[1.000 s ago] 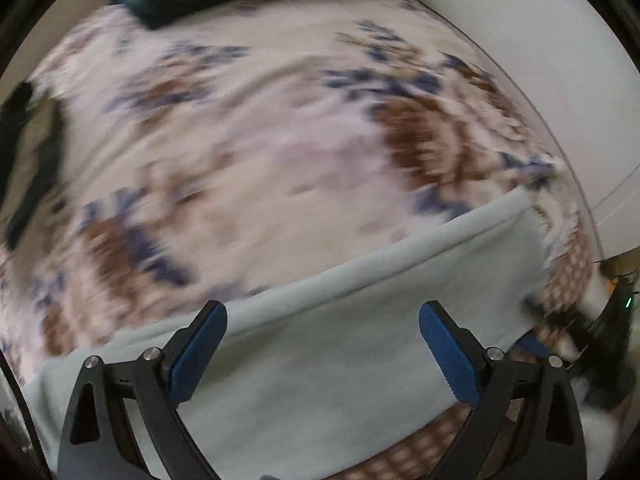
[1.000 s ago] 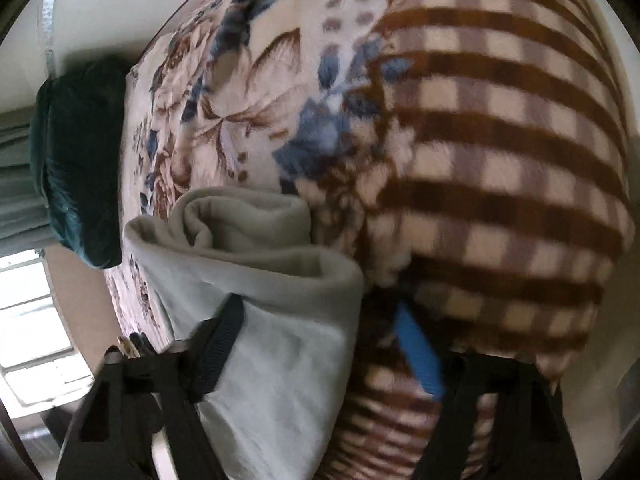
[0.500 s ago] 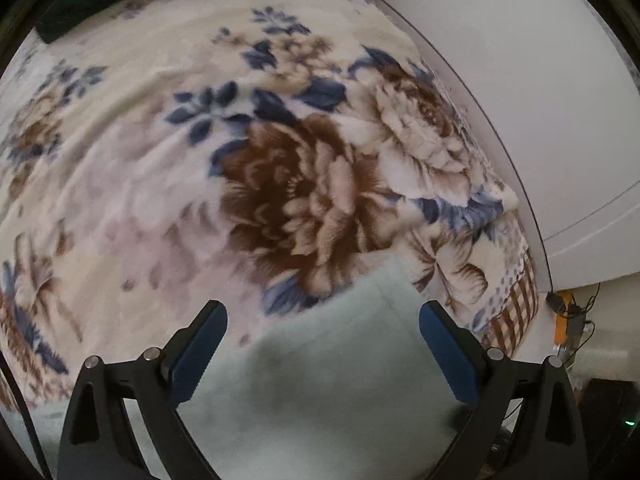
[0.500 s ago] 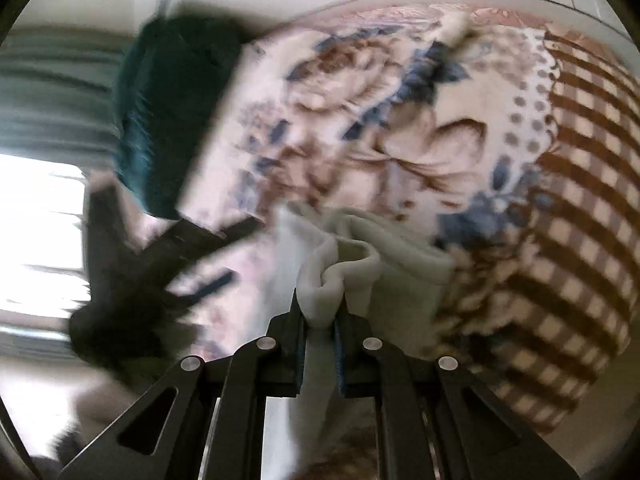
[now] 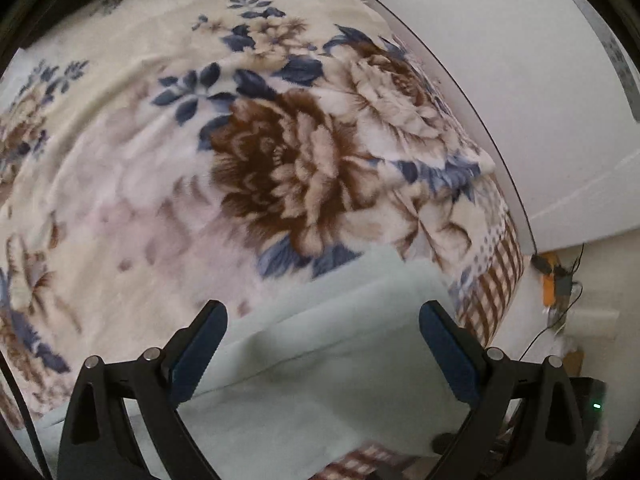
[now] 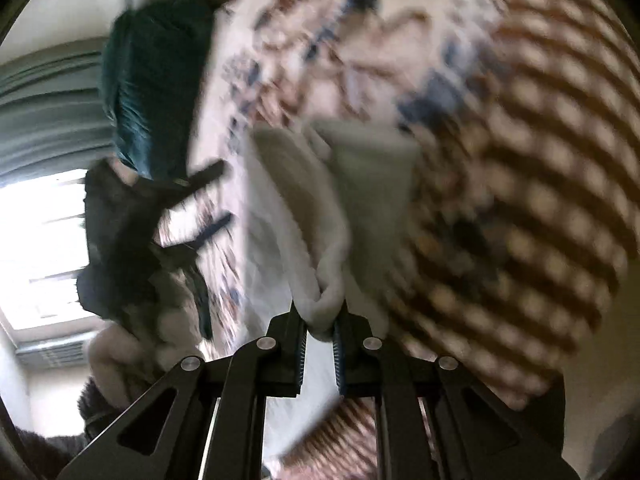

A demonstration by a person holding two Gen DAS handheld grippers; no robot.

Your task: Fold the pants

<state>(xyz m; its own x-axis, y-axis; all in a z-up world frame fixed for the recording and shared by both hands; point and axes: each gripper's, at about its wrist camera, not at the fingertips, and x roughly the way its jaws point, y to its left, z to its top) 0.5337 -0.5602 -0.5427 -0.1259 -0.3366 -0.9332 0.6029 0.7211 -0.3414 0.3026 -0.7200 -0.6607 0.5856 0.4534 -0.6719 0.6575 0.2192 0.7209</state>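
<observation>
My right gripper (image 6: 320,326) is clamping its jaws on the pale-green pants (image 6: 332,292) while my left gripper (image 5: 322,334) is hovering over them, jaws wide.

The pants (image 5: 340,364) lie on the blanket (image 5: 160,160), seemingly near its edge by the wall (image 5: 500,80).

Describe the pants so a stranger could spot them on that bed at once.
Find the bed's floral blanket, cream with brown and blue flowers. Near its checked border lie the pants, plain pale mint fleece, the only unpatterned cloth there, one bunched edge pinched in the right gripper.
</observation>
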